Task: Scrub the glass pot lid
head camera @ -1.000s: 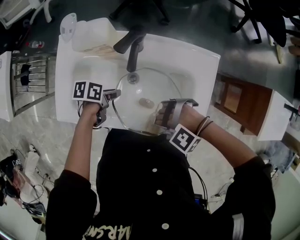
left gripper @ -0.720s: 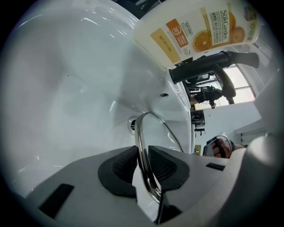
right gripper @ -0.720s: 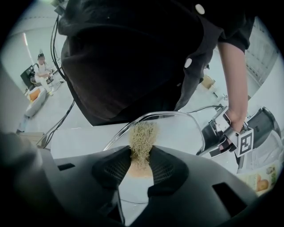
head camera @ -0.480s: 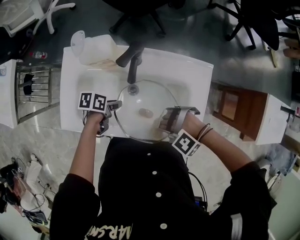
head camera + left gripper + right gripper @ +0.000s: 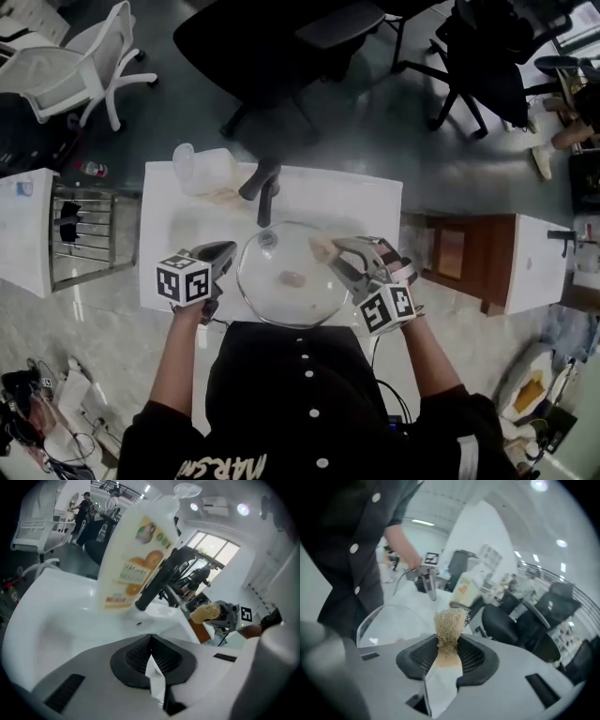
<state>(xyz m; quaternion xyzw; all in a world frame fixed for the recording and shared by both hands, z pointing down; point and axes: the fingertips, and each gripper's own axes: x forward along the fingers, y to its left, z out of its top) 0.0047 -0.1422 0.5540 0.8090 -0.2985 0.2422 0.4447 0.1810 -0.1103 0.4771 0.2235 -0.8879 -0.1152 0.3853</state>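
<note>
The clear glass pot lid (image 5: pixel 291 274) lies dome-up in the white sink basin (image 5: pixel 187 230), its knob at the middle. My left gripper (image 5: pixel 225 251) hovers just left of the lid's rim. Its jaws have just been closing and now meet with nothing between them (image 5: pixel 150 645). My right gripper (image 5: pixel 330 251) is over the lid's far right edge, shut on a tan fibrous scrubber (image 5: pixel 450 623). The scrubber (image 5: pixel 321 247) sticks out past the fingertips. In the right gripper view the lid (image 5: pixel 389 620) shows to the left, below the scrubber.
A dark faucet (image 5: pixel 265 192) stands behind the basin, with a white soap bottle (image 5: pixel 206 171) lying beside it on the counter. A wire rack (image 5: pixel 80 234) is at the left, a brown wooden stand (image 5: pixel 459 258) at the right, and office chairs (image 5: pixel 281 37) beyond.
The left gripper has come off the lid's left rim, risen and shut. The right gripper lifted from the lid's near right side and swung to its far right edge with the scrubber.
</note>
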